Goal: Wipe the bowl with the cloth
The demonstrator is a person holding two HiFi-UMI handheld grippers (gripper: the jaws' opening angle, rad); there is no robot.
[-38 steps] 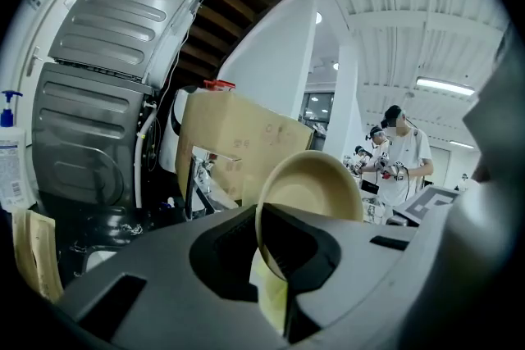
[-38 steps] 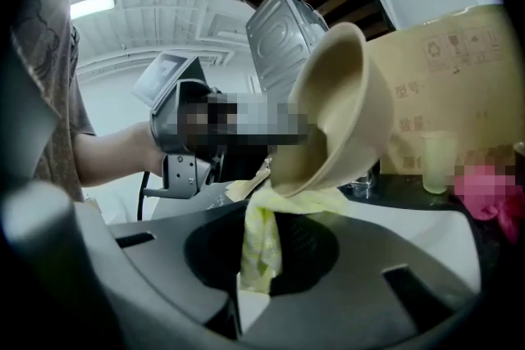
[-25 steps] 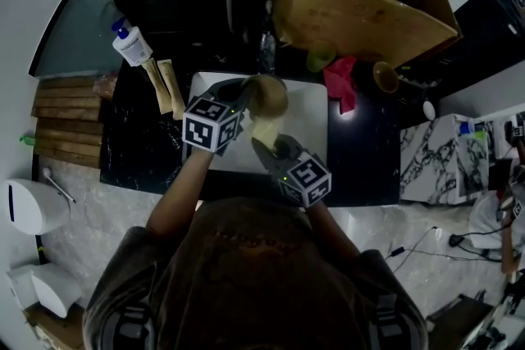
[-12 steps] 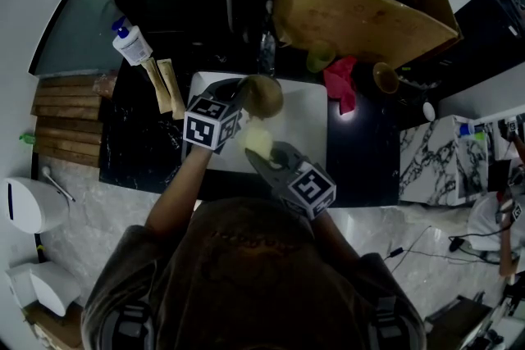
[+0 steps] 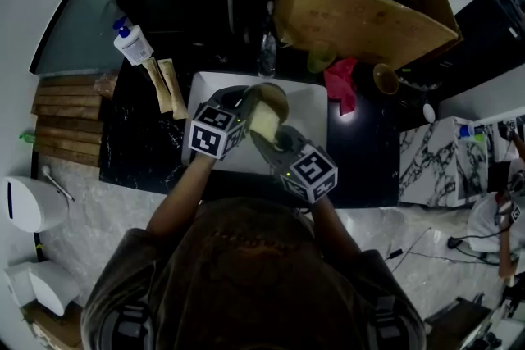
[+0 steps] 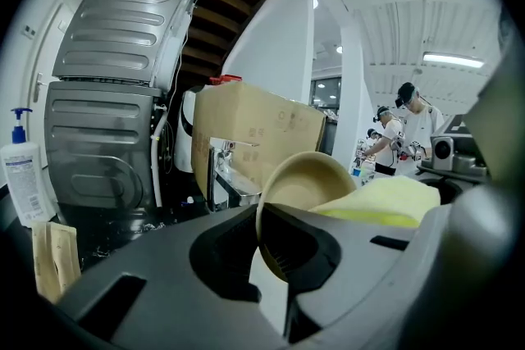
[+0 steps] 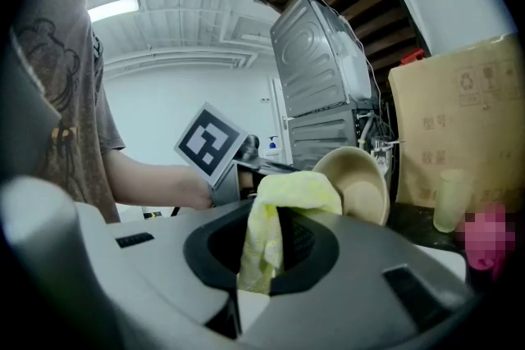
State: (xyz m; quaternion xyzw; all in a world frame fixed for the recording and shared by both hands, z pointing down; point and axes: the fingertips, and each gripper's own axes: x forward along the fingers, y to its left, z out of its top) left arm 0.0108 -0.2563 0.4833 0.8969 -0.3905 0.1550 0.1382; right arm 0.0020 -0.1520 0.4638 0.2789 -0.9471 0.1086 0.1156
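A tan bowl [image 5: 273, 97] is held on edge over the white sink [image 5: 305, 127], its rim clamped in my left gripper [image 5: 244, 97]. In the left gripper view the bowl [image 6: 310, 180] stands tilted between the jaws, opening to the right. My right gripper [image 5: 261, 140] is shut on a yellow cloth [image 5: 263, 121], which lies against the bowl's near side. In the right gripper view the cloth [image 7: 277, 213] hangs bunched from the jaws, with the bowl [image 7: 357, 184] just beyond it and the left gripper's marker cube [image 7: 210, 143] to the left.
A red cloth [image 5: 343, 81] lies right of the sink, a green cup [image 5: 320, 60] and a tap [image 5: 266, 45] behind it. A soap bottle [image 5: 131, 44] and packets [image 5: 166, 84] sit on the dark counter at left. A cardboard box [image 5: 361, 0] stands behind.
The right gripper has carried the yellow cloth up from below the bowl to press against it. The left gripper and bowl have shifted slightly right.
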